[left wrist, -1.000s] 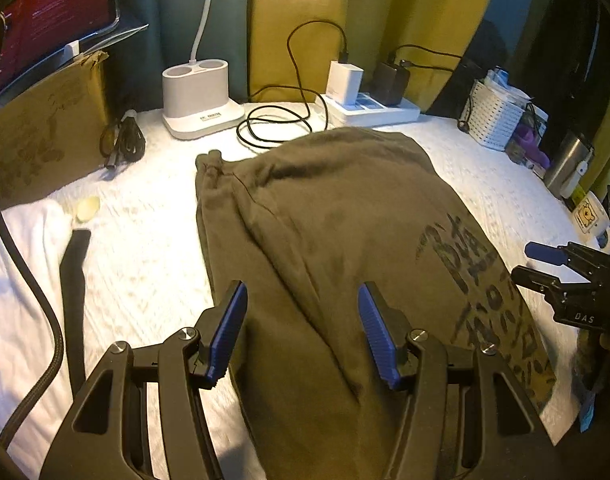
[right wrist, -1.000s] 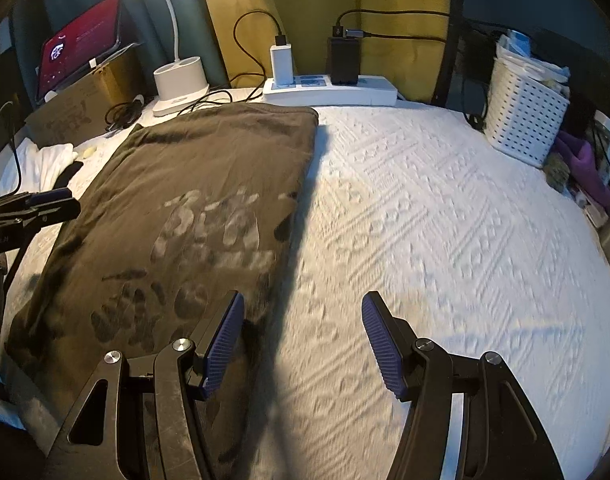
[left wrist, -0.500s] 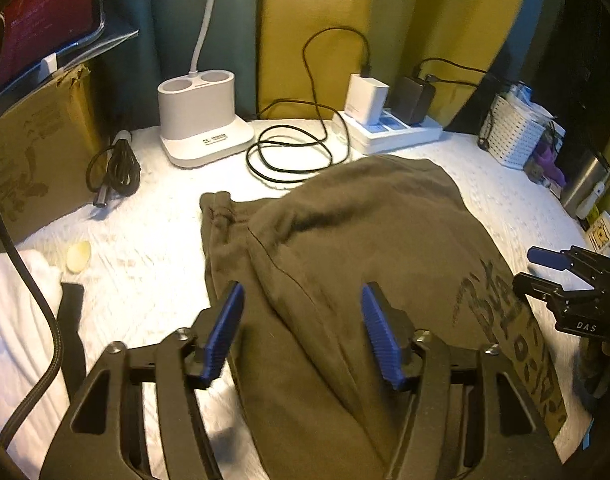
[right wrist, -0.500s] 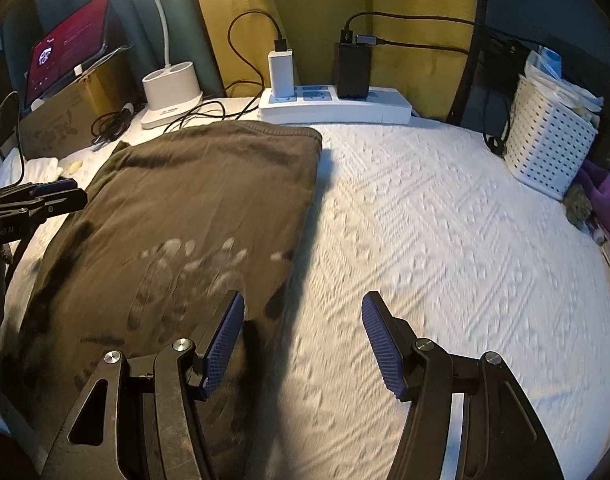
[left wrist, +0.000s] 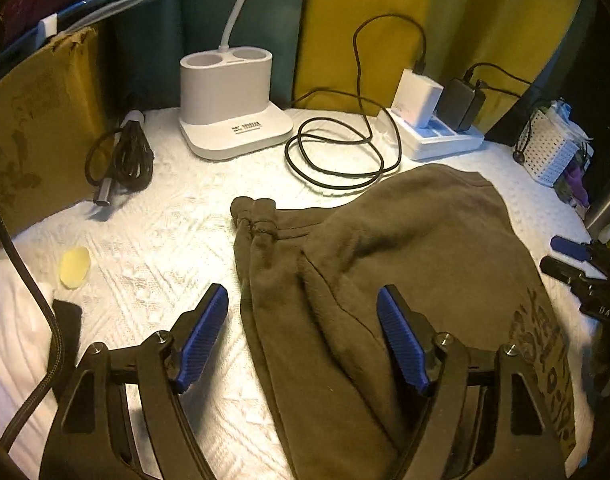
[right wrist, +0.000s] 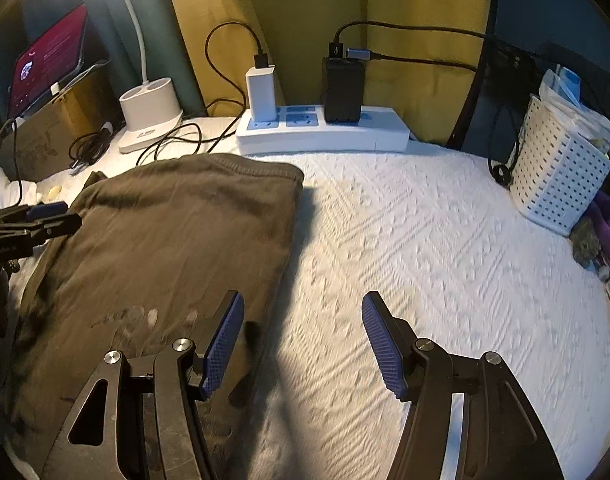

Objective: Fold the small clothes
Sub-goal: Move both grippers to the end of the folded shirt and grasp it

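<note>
An olive-brown garment (left wrist: pixel 405 272) with a dark print lies folded flat on the white textured table cover (left wrist: pixel 157 232); its cuffed end points to the back left. It also shows in the right wrist view (right wrist: pixel 165 240). My left gripper (left wrist: pixel 303 336) is open and empty, hovering over the garment's left edge. My right gripper (right wrist: pixel 303 344) is open and empty, over the garment's right edge, one finger above cloth, the other above bare cover. The right gripper's tips (left wrist: pixel 573 256) show at the far right of the left wrist view.
A white lamp base (left wrist: pixel 229 108), a coiled black cable (left wrist: pixel 337 152) and a power strip with chargers (right wrist: pixel 325 132) stand along the back. A white perforated basket (right wrist: pixel 557 176) stands at the right. A cardboard box (left wrist: pixel 37 128) and a small yellow object (left wrist: pixel 75 266) are at the left.
Both grippers have moved forward toward the back of the table along the garment's sides; the lamp base and power strip now look closer. Both stay open and empty.
</note>
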`<state>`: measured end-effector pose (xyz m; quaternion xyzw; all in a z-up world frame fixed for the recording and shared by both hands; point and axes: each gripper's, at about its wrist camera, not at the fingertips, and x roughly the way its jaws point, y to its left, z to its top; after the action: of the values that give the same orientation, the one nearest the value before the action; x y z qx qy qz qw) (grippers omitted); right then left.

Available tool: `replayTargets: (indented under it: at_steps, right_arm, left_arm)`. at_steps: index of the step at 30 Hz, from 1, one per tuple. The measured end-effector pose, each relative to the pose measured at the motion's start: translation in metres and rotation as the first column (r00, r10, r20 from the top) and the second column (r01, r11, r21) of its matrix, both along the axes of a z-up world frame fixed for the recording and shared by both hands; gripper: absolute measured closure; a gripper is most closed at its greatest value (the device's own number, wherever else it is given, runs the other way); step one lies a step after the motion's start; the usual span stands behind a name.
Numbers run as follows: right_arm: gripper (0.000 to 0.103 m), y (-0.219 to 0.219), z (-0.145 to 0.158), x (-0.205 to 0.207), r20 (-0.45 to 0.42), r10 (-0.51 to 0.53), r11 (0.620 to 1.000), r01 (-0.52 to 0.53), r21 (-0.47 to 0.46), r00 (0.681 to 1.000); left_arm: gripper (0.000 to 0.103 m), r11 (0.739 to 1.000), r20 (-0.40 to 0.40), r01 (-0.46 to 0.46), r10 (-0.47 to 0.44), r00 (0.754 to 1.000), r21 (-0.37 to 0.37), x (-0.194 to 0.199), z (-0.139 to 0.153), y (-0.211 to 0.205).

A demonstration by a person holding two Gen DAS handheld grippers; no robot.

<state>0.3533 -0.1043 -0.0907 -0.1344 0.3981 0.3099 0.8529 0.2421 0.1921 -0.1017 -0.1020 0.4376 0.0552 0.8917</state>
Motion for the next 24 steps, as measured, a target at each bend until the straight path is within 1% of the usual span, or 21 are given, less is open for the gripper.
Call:
replayTargets:
  at_steps: [3,4,5,6,7,11,13,15,17,18,21,23,24]
  right_arm:
    - [0.039,0.001,0.0,0.007,-0.002,-0.006,1.0,0.006,0.004,1.0]
    - [0.034,0.002,-0.001,0.009,-0.005,-0.008,1.0,0.008,0.005,1.0]
    - [0.03,0.003,-0.002,0.013,-0.01,-0.007,1.0,0.007,0.005,1.0]
    - [0.022,0.003,-0.003,0.015,-0.013,-0.006,1.0,0.006,0.004,1.0]
    - [0.02,0.004,-0.003,0.016,-0.015,-0.004,1.0,0.004,0.006,1.0]
    - [0.02,0.007,-0.005,0.02,-0.02,0.008,1.0,-0.007,0.02,1.0]
    - [0.02,0.009,-0.008,0.022,-0.03,0.011,1.0,-0.01,0.022,0.999]
    - [0.02,0.011,-0.011,0.026,-0.045,0.012,1.0,-0.011,0.023,0.999]
    - [0.02,0.013,-0.013,0.029,-0.057,0.012,1.0,-0.01,0.029,0.998]
    - [0.02,0.015,-0.013,0.031,-0.059,0.015,0.999,-0.013,0.034,0.998]
    - [0.02,0.02,-0.012,0.038,-0.061,0.04,0.998,-0.037,0.055,0.997]
    - [0.02,0.027,-0.012,0.043,-0.067,0.066,0.995,-0.061,0.076,0.996]
    - [0.02,0.03,-0.013,0.046,-0.073,0.08,0.994,-0.073,0.087,0.994]
  left_arm:
    - [0.023,1.0,-0.009,0.007,-0.007,1.0,-0.015,0.004,-0.005,0.003]
    - [0.022,1.0,-0.008,0.01,-0.01,1.0,-0.023,0.006,-0.007,0.005]
    - [0.02,1.0,-0.003,0.014,-0.014,1.0,-0.011,0.007,-0.008,0.005]
    - [0.019,1.0,-0.01,0.018,-0.018,1.0,-0.001,0.008,-0.008,0.005]
    - [0.019,1.0,-0.013,0.021,-0.021,1.0,0.004,0.009,-0.008,0.004]
    - [0.017,1.0,-0.011,0.021,-0.021,1.0,0.0,0.01,-0.009,0.005]
    - [0.016,0.998,-0.007,0.031,-0.032,0.999,-0.057,0.012,-0.008,0.006]
    - [0.016,0.986,0.001,0.08,-0.081,0.997,-0.146,0.014,-0.007,0.004]
    - [0.016,0.981,0.006,0.107,-0.108,0.994,-0.164,0.016,-0.007,-0.001]
    - [0.016,0.982,0.003,0.12,-0.121,0.993,-0.144,0.018,-0.009,-0.005]
    - [0.016,0.985,0.016,0.167,-0.167,0.986,-0.044,0.022,-0.013,-0.02]
    - [0.016,0.984,0.024,0.179,-0.178,0.984,-0.019,0.024,-0.014,-0.025]
    - [0.016,0.98,0.026,0.195,-0.194,0.981,-0.026,0.026,-0.014,-0.027]
